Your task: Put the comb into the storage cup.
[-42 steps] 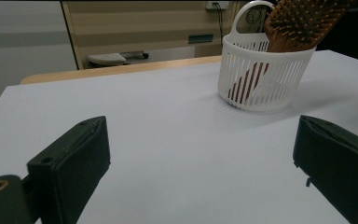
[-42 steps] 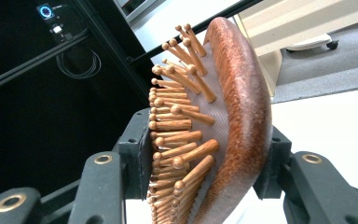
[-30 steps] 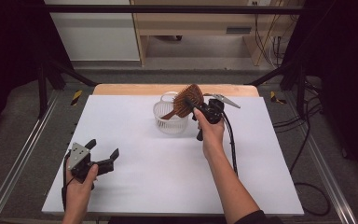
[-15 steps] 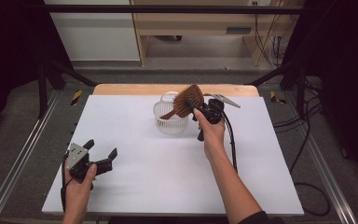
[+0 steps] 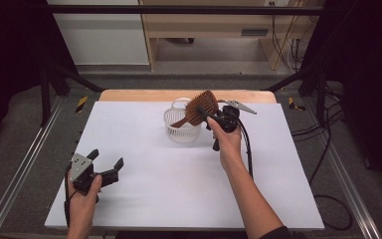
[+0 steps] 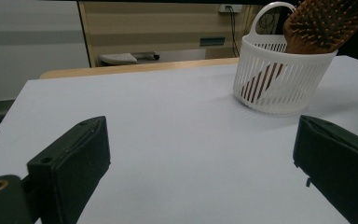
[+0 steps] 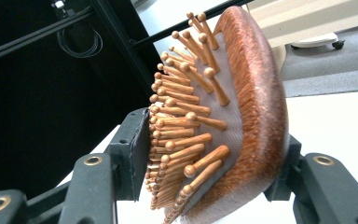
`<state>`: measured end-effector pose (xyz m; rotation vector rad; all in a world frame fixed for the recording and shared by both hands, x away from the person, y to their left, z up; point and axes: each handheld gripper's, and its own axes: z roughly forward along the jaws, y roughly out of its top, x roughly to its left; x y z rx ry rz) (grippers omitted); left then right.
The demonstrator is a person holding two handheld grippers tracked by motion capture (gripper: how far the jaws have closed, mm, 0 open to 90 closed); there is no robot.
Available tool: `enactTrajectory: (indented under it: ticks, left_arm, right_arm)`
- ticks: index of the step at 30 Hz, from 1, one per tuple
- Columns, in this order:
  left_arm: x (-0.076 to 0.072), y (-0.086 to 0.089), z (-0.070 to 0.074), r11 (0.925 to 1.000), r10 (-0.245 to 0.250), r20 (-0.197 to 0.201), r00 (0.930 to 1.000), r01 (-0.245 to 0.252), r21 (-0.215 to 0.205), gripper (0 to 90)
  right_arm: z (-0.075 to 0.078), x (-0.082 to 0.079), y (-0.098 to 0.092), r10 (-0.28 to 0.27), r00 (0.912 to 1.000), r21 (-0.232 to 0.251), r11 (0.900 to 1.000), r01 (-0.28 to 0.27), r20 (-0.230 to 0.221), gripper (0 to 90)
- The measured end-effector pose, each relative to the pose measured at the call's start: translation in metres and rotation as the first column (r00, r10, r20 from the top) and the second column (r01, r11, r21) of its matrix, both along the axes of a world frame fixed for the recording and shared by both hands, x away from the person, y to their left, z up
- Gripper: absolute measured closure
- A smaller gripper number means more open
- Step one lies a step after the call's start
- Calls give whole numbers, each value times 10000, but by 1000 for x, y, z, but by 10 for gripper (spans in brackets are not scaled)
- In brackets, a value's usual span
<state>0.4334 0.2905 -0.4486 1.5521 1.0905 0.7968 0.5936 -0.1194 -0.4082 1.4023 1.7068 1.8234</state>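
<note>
Between the right gripper's [image 5: 205,115] just-opening jaws stands the wooden hairbrush [image 5: 199,107], handle down in the white basket [image 5: 181,130]; left gripper [image 5: 105,163] gapes empty.

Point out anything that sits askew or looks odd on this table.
The wooden hairbrush sits askew: its handle slants down into the white basket while its bristled head sticks out over the rim. The right tool has it between its jaws, which have just been opening. Nothing looks spilled or damaged.

open table surface [image 5: 144,144] before the left tool [image 5: 107,162], white basket [image 5: 181,130] with hairbrush [image 5: 201,107] blocking the far centre
</note>
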Motion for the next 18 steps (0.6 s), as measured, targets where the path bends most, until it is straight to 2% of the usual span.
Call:
enactTrajectory:
  ticks: [11,14,18]
  left_arm:
    - [0,-1,0,10000,-35,-17,10000,35,35,40]
    - [0,-1,0,10000,-30,-13,10000,30,21,40]
    - [0,-1,0,10000,-46,-24,10000,46,28,40]
  right_arm:
    - [0,0,-1,71,10000,-115,9999,-71,-26,410]
    - [-1,0,0,81,10000,-327,9994,-82,-27,416]
    - [0,0,1,135,9999,-384,9992,-135,-15,418]
